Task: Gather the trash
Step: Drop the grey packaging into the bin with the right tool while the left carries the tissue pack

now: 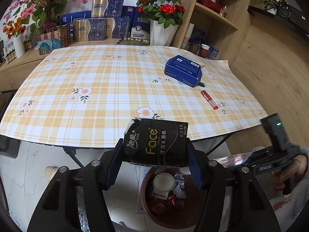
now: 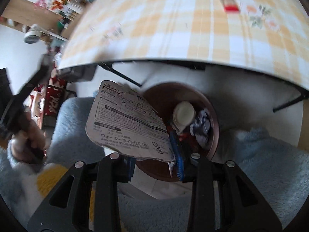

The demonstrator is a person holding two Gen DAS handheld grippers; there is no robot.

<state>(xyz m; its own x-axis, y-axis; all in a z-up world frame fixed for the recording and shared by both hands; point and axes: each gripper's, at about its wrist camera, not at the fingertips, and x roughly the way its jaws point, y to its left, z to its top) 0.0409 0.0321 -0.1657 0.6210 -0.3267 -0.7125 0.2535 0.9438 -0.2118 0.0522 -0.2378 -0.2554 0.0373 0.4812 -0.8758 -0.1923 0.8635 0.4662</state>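
My left gripper (image 1: 154,166) is shut on a black "Face" tissue pack (image 1: 156,143) and holds it just off the table's near edge, above a round brown trash bin (image 1: 143,199) on the floor that holds a white cup, crumpled paper and red wrappers. My right gripper (image 2: 154,164) is shut on a grey printed cardboard piece (image 2: 127,123), held beside and above the same bin (image 2: 213,116). A red lighter (image 1: 209,99) and a blue box (image 1: 183,70) lie on the checked tablecloth (image 1: 96,89).
Boxes, a white vase of red roses (image 1: 162,32) and other flower pots line the table's far side. A wooden shelf (image 1: 216,17) stands at the right. Black folding table legs (image 2: 119,73) run under the table near the bin. The person's fluffy blue sleeve (image 2: 73,127) is close by.
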